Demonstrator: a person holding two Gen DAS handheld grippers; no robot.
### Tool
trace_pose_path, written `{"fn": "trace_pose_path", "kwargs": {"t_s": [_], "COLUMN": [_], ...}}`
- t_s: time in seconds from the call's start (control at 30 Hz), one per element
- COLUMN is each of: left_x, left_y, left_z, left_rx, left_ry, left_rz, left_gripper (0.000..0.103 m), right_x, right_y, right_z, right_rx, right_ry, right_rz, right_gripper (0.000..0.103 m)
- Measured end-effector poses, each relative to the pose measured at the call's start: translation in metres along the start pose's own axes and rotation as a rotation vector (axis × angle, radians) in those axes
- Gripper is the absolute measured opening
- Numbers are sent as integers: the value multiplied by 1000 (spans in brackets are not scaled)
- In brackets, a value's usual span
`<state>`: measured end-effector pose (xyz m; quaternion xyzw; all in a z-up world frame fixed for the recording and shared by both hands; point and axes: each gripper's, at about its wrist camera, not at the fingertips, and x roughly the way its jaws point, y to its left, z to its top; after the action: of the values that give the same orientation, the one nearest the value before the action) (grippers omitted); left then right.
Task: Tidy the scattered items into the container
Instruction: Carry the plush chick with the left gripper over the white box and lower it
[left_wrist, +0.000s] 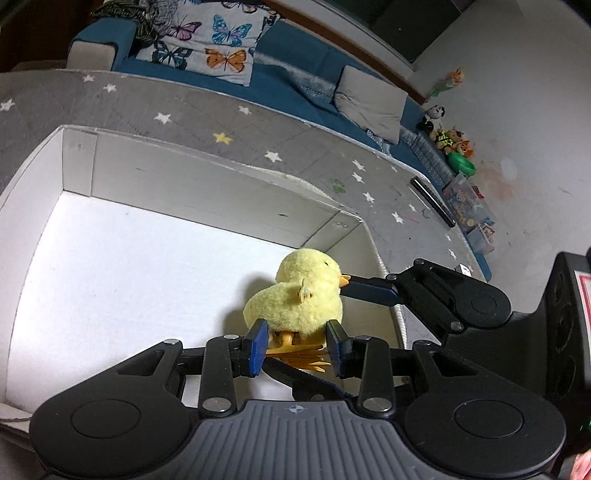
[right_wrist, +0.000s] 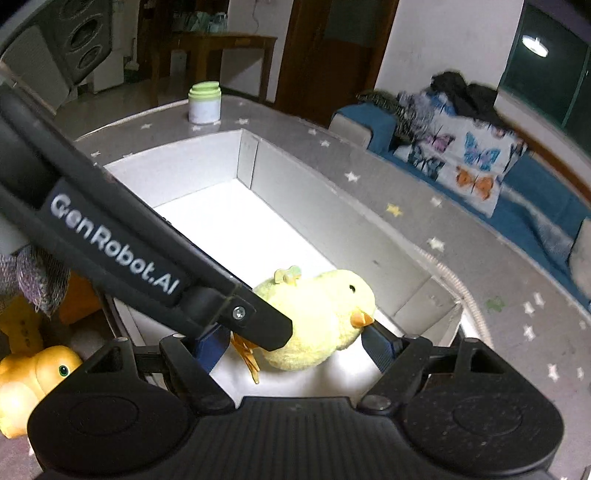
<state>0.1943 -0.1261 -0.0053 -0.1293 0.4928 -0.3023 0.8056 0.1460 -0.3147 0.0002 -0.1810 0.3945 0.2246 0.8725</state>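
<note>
We see the fluffy yellow plush chick (left_wrist: 295, 295) sitting on the floor of the white open cardboard box (left_wrist: 110, 258), near one end wall, so this one item already lies inside the container. Our left tongs (left_wrist: 297, 349) stand partly open, blue pads either side of the chick's rear and orange plastic feet (left_wrist: 299, 352), close to the plush but not clearly squeezing it. Our right tongs (right_wrist: 291, 347) are spread wide around the chick; one blue pad touches the beak (the other is hidden behind the left tool), and they hold nothing that we can see.

The risk, we judge, is dragging: a pad snagging the fur or the feet as either tool lifts away could tip the light chick or carry it back over the wall. Two tools crowded in one corner may also knock each other. A yellow plastic duck-like toy (right_wrist: 33, 384) lies outside the box, on the star-patterned grey worktop (right_wrist: 388, 192).
</note>
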Motion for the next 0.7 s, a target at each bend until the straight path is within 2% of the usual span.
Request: {"fn": "trace_pose_path", "kwargs": {"t_s": [0.13, 0.37, 0.7], "left_x": [7, 7, -7], "left_y": [5, 7, -5], "left_z": [1, 1, 0], "left_rx": [-20, -34, -7], "left_ry": [23, 22, -22], "left_rz": [1, -7, 5], "left_gripper": [36, 36, 36], "right_x": [4, -2, -35], "right_y": [-6, -10, -12], "right_z": [0, -7, -15], "right_rx": [31, 61, 105], "right_ry": [28, 21, -80], "right_rz": [50, 66, 48], "right_gripper": [81, 81, 82]}}
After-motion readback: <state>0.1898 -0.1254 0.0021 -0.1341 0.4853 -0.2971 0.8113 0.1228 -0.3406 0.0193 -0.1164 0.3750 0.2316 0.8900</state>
